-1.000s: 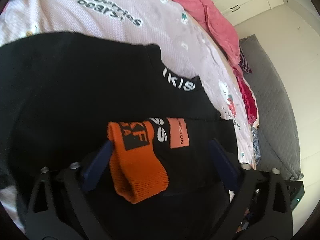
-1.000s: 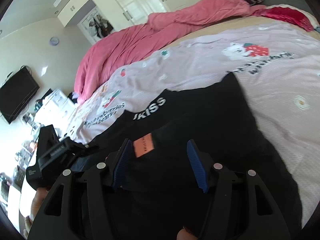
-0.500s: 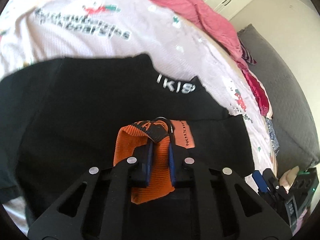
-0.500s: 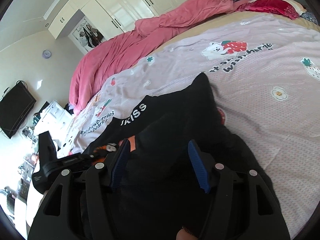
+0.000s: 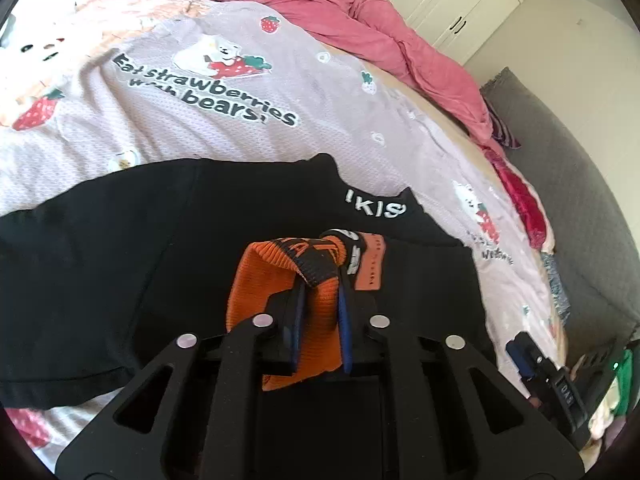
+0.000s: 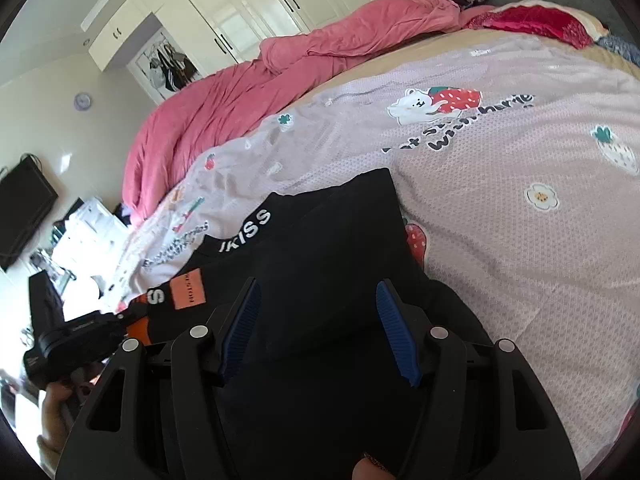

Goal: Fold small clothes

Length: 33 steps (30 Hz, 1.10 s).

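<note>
The left tool (image 5: 320, 320) is clamped on the orange ribbed cuff (image 5: 276, 284) of the black garment (image 5: 120, 264); its blue pads have just been closing, and the cuff now bunches up between them, raised a little off the dark cloth below. Just beside the pinched cuff sit an orange patch (image 5: 370, 266) and a collar band with white letters (image 5: 376, 208). The garment lies spread on the bed, on a pale lilac sheet (image 5: 280, 92) printed with bears and strawberries. A pink quilt (image 5: 320, 4) is heaped along the sheet's far edge, before white wardrobe doors (image 5: 452, 4).

The right tool (image 6: 318, 332) hangs over the garment's other side with its pads (image 6: 394, 332) apart and nothing gripped between them. They seem to hover just above the black cloth, though contact is hard to judge from this angle. In the right wrist view the left tool shows at the lower left, held in a hand (image 6: 56, 408).
</note>
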Tool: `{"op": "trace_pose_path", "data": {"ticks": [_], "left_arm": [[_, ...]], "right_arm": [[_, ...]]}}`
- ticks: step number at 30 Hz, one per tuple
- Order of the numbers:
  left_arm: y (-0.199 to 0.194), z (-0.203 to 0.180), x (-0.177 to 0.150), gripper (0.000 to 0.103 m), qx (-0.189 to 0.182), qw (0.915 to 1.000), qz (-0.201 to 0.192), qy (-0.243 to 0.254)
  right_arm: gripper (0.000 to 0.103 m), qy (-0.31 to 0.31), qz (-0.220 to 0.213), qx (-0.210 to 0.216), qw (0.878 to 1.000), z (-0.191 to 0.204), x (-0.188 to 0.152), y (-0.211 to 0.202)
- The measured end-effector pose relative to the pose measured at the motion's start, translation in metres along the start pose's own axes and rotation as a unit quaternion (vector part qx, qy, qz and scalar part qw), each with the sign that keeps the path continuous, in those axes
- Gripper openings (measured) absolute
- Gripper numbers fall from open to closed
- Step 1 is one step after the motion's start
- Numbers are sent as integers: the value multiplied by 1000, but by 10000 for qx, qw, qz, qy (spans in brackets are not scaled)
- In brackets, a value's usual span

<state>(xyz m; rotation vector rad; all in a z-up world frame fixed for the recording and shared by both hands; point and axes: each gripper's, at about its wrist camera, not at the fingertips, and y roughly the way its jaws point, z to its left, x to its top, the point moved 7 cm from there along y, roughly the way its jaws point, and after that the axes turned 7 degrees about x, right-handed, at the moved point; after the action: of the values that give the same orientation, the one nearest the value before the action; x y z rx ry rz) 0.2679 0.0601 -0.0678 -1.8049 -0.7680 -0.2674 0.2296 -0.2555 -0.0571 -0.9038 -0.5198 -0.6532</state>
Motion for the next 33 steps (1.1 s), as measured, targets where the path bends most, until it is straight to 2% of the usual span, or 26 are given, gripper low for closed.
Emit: {"op": "trace_pose_path", "data": {"ticks": [4, 6, 7, 10, 13, 15, 17, 19, 23, 27, 29, 31, 33], "left_arm": [[-9, 18, 4, 14, 344, 9992, -196, -100], [-14, 24, 9, 24, 429, 9984, -343, -107], [-15, 23, 10, 30, 468, 9982, -385, -36], [-13, 12, 7, 38, 568, 9970, -373, 375], [6, 3, -4, 42, 482, 9974, -6, 536], [20, 4, -14, 44, 600, 9961, 271, 579], [35, 11, -24, 54, 829, 9938, 514, 534], [44, 15, -28, 55, 887, 9928, 626, 513], [42, 11, -29, 63, 865, 9927, 562, 621], [34, 10, -40, 65, 866, 9928, 473, 683], [28, 8, -47, 71, 900, 9921, 394, 774], [24, 10, -51, 74, 880, 9929, 315, 741], [20, 14, -55, 74, 798, 9944, 268, 644]], "right_arm": [[62, -216, 37, -75, 9997, 6, 2, 7], [66, -401, 140, -142, 9990, 11, 2, 15], [66, -482, 173, -172, 9985, 13, 2, 18], [66, -614, 368, -112, 9974, 21, -1, 32], [67, -640, 637, -96, 9959, 24, -7, 45], [71, -628, 811, -245, 9944, 21, -12, 52], [73, -602, 1056, -448, 9916, 14, -19, 60], [73, -523, 1279, -570, 9888, 6, -26, 66], [74, -464, 1213, -568, 9899, 7, -26, 61], [85, -241, 1145, -409, 9923, 9, -24, 47], [86, -266, 1071, -440, 9929, 9, -24, 38], [88, -321, 1020, -433, 9933, 11, -26, 30], [94, -358, 974, -449, 9936, 14, -28, 24]]}}
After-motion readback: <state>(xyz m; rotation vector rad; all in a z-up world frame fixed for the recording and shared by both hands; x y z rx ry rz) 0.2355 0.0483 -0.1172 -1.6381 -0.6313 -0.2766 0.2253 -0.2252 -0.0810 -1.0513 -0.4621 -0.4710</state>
